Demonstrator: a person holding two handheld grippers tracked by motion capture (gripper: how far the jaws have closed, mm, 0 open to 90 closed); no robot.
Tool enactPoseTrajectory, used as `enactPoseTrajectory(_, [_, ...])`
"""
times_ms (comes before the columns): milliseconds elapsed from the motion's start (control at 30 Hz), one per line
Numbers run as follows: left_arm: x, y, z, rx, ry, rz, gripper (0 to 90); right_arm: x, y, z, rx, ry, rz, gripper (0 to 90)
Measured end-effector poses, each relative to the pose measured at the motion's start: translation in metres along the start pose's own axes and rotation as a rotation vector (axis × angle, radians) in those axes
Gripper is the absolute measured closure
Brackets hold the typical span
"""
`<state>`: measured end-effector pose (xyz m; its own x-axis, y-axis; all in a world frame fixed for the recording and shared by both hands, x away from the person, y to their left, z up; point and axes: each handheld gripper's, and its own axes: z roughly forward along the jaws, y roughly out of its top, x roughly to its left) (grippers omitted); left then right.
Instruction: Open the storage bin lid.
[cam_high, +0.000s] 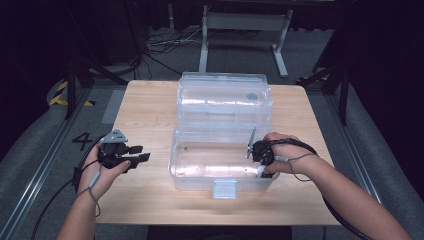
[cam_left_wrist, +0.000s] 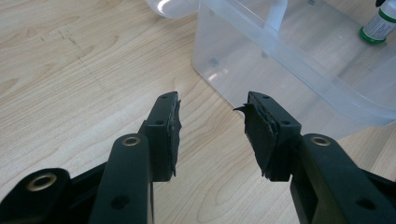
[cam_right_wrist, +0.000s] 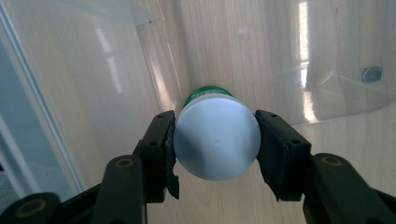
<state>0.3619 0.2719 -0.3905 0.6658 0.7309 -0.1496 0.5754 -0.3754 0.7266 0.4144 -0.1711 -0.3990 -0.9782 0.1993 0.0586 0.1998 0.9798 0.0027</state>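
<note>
Right gripper (cam_right_wrist: 215, 140) clamps a white-capped bottle (cam_right_wrist: 215, 140) inside the clear bin (cam_high: 200, 172) — its label mostly hidden behind the cap; left gripper (cam_left_wrist: 210, 126) hovers unclenched, empty, above the table (cam_left_wrist: 70, 70).

right claw (cam_right_wrist: 215, 142) | clamps white-capped bottle (cam_right_wrist: 215, 140) | inside clear bin (cam_right_wrist: 116, 70)

A wooden table (cam_high: 145, 115) stands on grey floor (cam_high: 30, 150). Cables (cam_high: 165, 45) and a white metal frame (cam_high: 245, 25) lie beyond its far edge.
</note>
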Motion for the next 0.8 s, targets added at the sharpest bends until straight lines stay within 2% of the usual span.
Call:
enactPoseTrajectory(100, [-0.001, 0.0, 0.0, 0.002, -0.004, -0.005, 55.8, 0.0, 0.0, -0.001, 0.013, 0.0, 0.001, 49.2])
enactPoseTrajectory(300, [-0.001, 0.0, 0.0, -0.001, -0.004, -0.004, 55.8, 0.0, -0.001, -0.004, 0.0, -0.005, 0.006, 46.5])
enactPoseTrajectory(500, [-0.003, 0.002, -0.001, -0.002, -0.008, 0.004, 55.8, 0.002, -0.006, -0.016, -0.052, -0.014, 0.014, 46.0])
enactPoseTrajectory(567, [-0.003, 0.002, -0.001, -0.005, -0.011, 0.007, 55.8, 0.001, -0.008, -0.024, -0.08, -0.022, 0.001, 46.5])
enactPoseTrajectory(800, [-0.004, 0.003, -0.001, -0.01, -0.015, 0.008, 55.8, 0.001, -0.015, -0.045, -0.18, -0.029, 0.03, 48.1])
